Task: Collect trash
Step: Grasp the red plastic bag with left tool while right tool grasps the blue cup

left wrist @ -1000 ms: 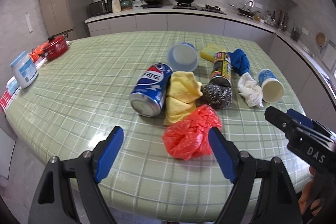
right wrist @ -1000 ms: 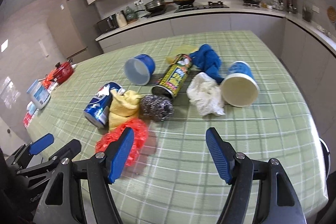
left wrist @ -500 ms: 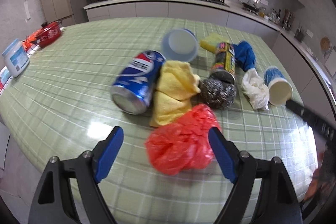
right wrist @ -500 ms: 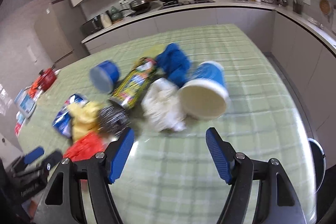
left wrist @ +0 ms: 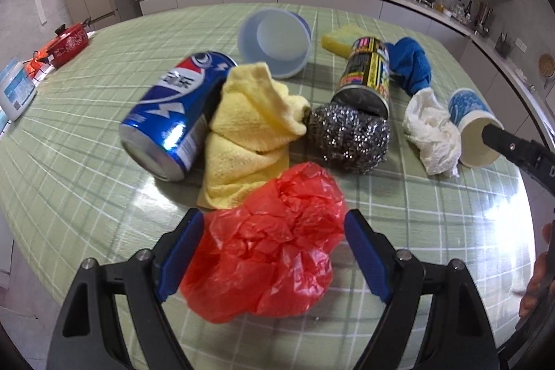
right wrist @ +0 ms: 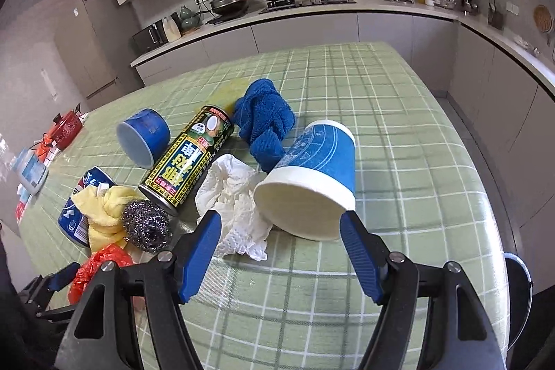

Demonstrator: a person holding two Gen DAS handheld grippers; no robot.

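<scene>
Red crinkly plastic, that's the bag (left wrist: 274,238), and it's sat right between the spread blue pads of the left gripper (left wrist: 270,252), bulging a bit past both of them. No squeeze is seen yet, so the left one is wide apart with nothing held. The bag is soft and lumpy with no real long axis, so it can probably be pinched from any side.

Over on the other side, the paper cup (right wrist: 308,182) is lying on its side, mouth turned toward the right gripper (right wrist: 281,252), its long axis running away and slightly rightward. That gripper is spread wide too, empty, with the cup rim just ahead of the pads. A crumpled white tissue (right wrist: 236,207) is touching the cup on its left and lies partly between the pads, so it's hard to say which of the two is being lined up.

Further out on the green checked table (right wrist: 399,134): a steel scourer (left wrist: 347,137), yellow cloth (left wrist: 249,127), Pepsi can (left wrist: 173,113), black-and-yellow can (right wrist: 187,162), blue cloth (right wrist: 267,123) and a blue bowl (left wrist: 274,40) tipped over.
</scene>
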